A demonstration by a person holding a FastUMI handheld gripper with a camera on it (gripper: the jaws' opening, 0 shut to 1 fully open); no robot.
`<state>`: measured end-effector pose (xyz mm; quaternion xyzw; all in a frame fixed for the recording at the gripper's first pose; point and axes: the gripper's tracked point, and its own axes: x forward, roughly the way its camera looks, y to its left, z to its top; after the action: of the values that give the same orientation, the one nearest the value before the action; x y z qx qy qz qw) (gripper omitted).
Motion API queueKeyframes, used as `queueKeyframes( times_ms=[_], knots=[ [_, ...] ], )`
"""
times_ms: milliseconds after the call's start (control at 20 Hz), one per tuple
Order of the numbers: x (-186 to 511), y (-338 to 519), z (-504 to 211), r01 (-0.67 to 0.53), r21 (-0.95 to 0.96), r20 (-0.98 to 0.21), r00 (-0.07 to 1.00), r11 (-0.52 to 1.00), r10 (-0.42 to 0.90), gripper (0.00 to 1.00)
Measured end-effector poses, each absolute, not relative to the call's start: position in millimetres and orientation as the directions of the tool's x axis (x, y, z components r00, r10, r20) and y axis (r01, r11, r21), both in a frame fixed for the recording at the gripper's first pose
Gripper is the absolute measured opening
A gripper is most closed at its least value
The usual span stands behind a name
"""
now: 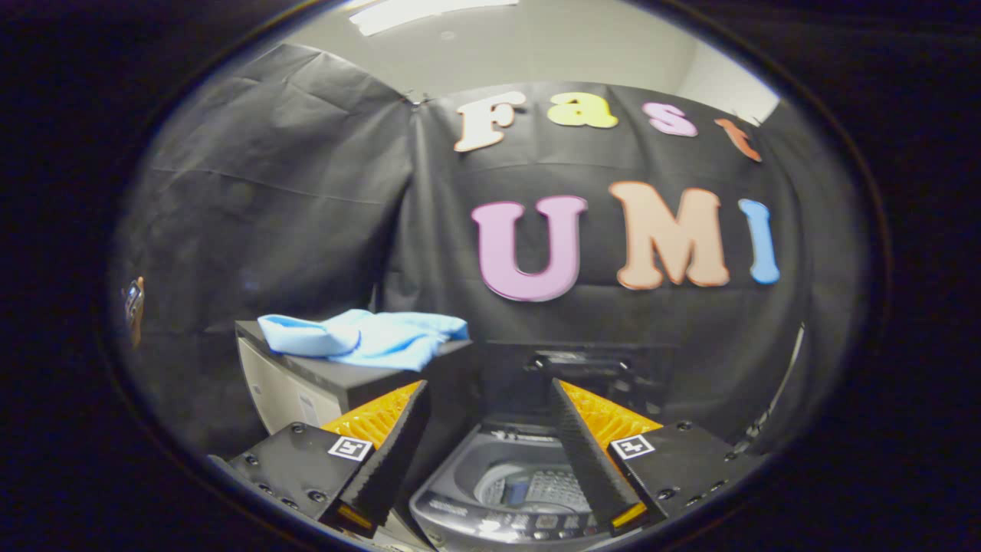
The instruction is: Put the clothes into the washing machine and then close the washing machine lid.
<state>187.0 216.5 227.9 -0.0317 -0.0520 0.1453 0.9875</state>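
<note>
**Hovering over the open washer, clothes on the box to one side**

Looking forward along my tongs (490,399) in the gripper view, I see both fingers (391,452) spread wide apart with nothing between them; they are released and grasp nothing. Each finger carries a small square marker on its base block.

Below and between the fingers sits the washing machine (460,510), its top opening facing up at me. I can see down into the pale drum (536,487), with its perforated wall, and something bluish lies at the bottom, too small for me to tell what. A row of controls runs along the near rim of the machine. The lid (582,368) stands raised behind the opening, dark and upright against the booth's black cloth wall (306,192).

Beyond my left finger, well apart from the machine's opening, a light blue piece of clothes (368,337) lies crumpled on top of a dark-topped box (306,383) with pale sides. The cloth drapes across the box's upper surface, one folded edge rolled toward the far corner. My fingers touch neither the cloth nor the box.
</note>
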Motion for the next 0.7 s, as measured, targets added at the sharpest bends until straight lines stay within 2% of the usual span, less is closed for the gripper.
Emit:
queueKeyframes(
  times_ms=[400, 450, 500, 700],
  knots=[
    [261, 367, 278, -0.501, -0.106, 0.052, 0.860, 0.859, 0.508, 0.99],
    [271, 380, 273, -0.515, -0.101, 0.015, 0.855, 0.851, 0.519, 0.99],
    [288, 385, 257, -0.515, -0.135, -0.090, 0.857, 0.846, 0.508, 0.99],
    [296, 384, 229, -0.533, -0.201, -0.186, 0.844, 0.822, 0.502, 0.99]
  ],
)
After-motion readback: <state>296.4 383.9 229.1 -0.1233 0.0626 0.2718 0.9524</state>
